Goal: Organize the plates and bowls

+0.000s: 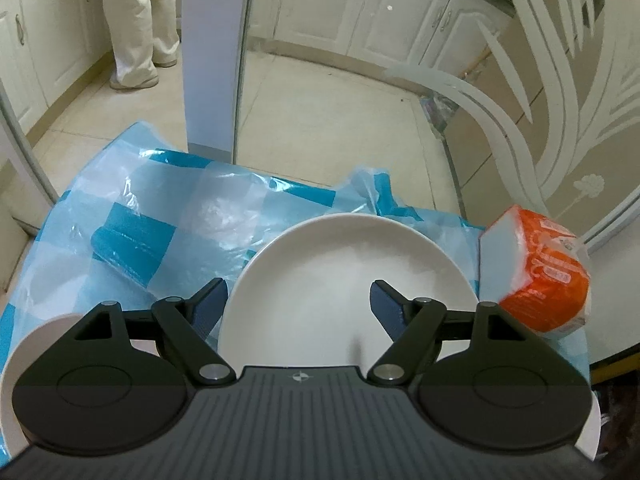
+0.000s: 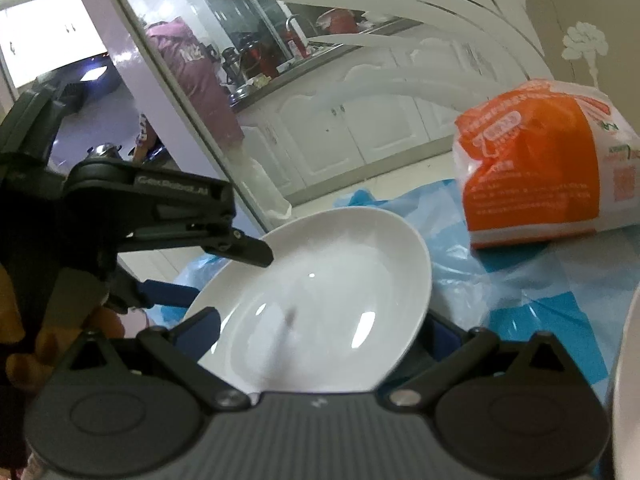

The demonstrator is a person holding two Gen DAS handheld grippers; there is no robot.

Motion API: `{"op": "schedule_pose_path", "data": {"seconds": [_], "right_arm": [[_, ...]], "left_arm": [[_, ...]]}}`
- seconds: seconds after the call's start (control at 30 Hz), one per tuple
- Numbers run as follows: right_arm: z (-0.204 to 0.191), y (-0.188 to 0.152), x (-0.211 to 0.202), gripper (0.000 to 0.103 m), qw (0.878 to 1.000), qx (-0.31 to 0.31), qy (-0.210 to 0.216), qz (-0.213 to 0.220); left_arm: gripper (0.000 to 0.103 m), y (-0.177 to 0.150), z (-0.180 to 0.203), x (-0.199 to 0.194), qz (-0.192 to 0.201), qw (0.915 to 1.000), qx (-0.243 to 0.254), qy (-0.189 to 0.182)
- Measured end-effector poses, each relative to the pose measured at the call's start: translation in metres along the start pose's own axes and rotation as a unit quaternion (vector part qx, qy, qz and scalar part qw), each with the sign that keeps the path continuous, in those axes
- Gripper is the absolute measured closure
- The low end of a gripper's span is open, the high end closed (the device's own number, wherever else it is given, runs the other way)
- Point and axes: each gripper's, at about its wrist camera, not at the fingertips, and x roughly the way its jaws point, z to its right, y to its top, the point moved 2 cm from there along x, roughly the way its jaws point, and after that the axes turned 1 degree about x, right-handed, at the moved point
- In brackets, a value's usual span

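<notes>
A white deep plate (image 1: 352,280) lies on the blue-and-white checked plastic cover (image 1: 160,216). My left gripper (image 1: 298,300) is open over its near rim, one finger outside the left edge and one above its inside. In the right wrist view the same plate (image 2: 320,300) lies tilted between the fingers of my right gripper (image 2: 320,328), which is open, its right finger partly hidden behind the plate's rim. The left gripper (image 2: 256,256) shows there at the plate's far left edge. Another white dish rim (image 1: 24,360) sits at the lower left, and one (image 2: 628,380) at the right edge.
An orange-and-white packet (image 1: 536,268) stands right of the plate; it also shows in the right wrist view (image 2: 540,168). Behind the table is a frosted glass door (image 1: 540,80) and a white frame post (image 1: 212,52). A person stands in the kitchen beyond (image 1: 136,20).
</notes>
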Motion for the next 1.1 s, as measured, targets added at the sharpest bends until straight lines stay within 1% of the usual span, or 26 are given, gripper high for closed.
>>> {"op": "schedule_pose_path", "data": {"seconds": [0.27,0.43,0.57,0.63,0.7,0.87,1.1], "right_arm": [[0.000,0.001,-0.016,0.000,1.000,-0.001,-0.001,0.028],[-0.005,0.003,-0.025,0.000,0.999,-0.002,0.004,0.050],[-0.006,0.002,-0.023,0.000,0.999,-0.006,0.005,0.046],[-0.001,0.001,-0.024,0.000,0.999,0.006,0.012,0.046],[0.001,0.004,-0.026,0.000,0.998,0.012,0.020,0.055],[-0.003,0.006,-0.032,0.000,0.997,0.006,0.022,0.076],[-0.009,0.007,-0.039,0.000,0.995,0.006,0.037,0.094]], "left_arm": [[0.011,-0.008,0.003,-0.012,0.002,0.9999,-0.015,-0.006],[0.011,-0.010,0.005,-0.022,0.012,0.9997,-0.019,-0.004],[0.011,-0.010,-0.001,-0.031,0.024,0.9990,-0.033,-0.017],[0.011,-0.011,-0.001,-0.034,0.023,0.9990,-0.033,-0.021],[0.011,-0.013,-0.001,-0.035,0.021,0.9989,-0.033,-0.025],[0.012,-0.016,-0.002,-0.044,0.025,0.9985,-0.036,-0.033],[0.012,-0.019,-0.008,-0.061,0.040,0.9974,-0.043,-0.041]]}}
